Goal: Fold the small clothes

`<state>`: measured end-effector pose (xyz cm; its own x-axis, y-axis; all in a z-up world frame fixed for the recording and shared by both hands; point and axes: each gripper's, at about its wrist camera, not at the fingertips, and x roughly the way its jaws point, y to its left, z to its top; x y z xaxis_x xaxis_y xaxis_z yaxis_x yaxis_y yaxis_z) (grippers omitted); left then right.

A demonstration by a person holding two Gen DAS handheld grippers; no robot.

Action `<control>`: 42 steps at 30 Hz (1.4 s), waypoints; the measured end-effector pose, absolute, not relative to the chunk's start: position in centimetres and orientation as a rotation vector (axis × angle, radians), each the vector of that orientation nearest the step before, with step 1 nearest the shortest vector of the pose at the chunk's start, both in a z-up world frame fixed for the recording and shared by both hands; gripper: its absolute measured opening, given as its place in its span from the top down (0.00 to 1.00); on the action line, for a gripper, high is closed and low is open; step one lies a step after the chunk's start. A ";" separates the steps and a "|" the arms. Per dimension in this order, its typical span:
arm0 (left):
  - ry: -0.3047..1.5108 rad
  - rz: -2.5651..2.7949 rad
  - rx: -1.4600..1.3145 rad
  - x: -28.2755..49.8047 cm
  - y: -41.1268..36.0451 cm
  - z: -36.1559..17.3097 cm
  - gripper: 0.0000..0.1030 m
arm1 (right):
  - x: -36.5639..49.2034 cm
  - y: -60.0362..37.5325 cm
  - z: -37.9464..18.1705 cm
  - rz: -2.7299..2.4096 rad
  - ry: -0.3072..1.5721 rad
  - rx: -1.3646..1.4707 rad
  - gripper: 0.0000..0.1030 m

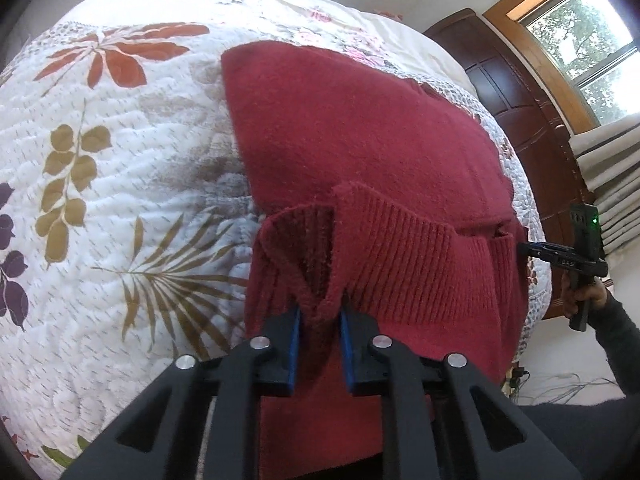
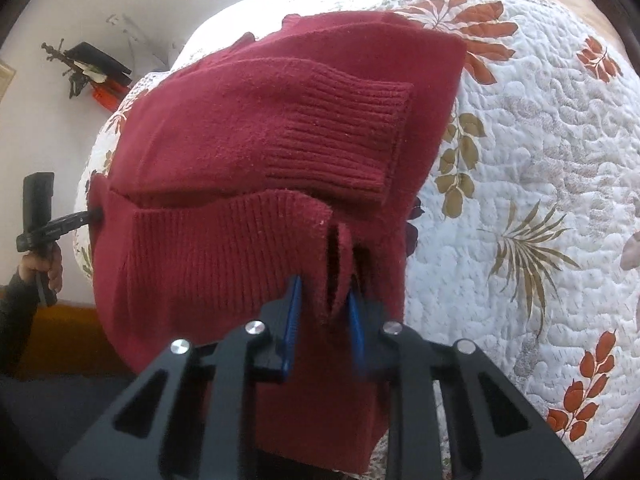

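Your left tongs [image 1: 319,318] and right tongs [image 2: 325,300] each pinch red sweater [image 1: 360,140] hem, lifted off bed [image 1: 120,160]; sleeve already folded in, final fold remains.

Both wrist views look close along their fingers from opposite ends, apparently downward, sharing the red sweater [image 1: 360,140] and quilt [image 2: 540,160].

The left gripper [image 1: 319,314] has its blue-padded jaws closed on a bunched ribbed hem of the red sweater [image 1: 360,140]. The right gripper [image 2: 324,300] pinches the opposite end of that hem the same way (both ends lifted). Each gripper's handle is clasped by a hand [image 1: 592,300] in a dark sleeve [image 1: 616,344].
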<state>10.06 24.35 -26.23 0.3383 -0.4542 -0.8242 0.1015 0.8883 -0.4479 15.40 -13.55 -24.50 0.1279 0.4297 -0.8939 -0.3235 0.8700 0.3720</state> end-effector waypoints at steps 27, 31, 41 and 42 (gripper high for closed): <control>0.822 -0.345 -0.458 3.7 26.4 -18.2 0.89 | 10.5 -18.3 -13.8 0.448 1.059 0.240 0.95; 0.779 -0.346 -0.481 4.5 26.7 -16.8 0.89 | 11.5 -18.2 -11.9 0.447 1.003 0.255 0.95; 0.704 -0.382 -0.370 8.0 26.2 -12.1 0.89 | 14.9 -18.3 -8.8 0.445 0.933 0.239 0.95; 0.712 -0.384 -0.367 8.6 26.2 -12.4 0.89 | 15.4 -18.4 -9.0 0.443 0.936 0.239 0.95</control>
<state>8.55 26.20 -12.36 0.6937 -0.4577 -0.5561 0.2132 0.8680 -0.4484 15.36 -18.37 -8.95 0.5121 0.4662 -0.7214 -0.2624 0.8846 0.3855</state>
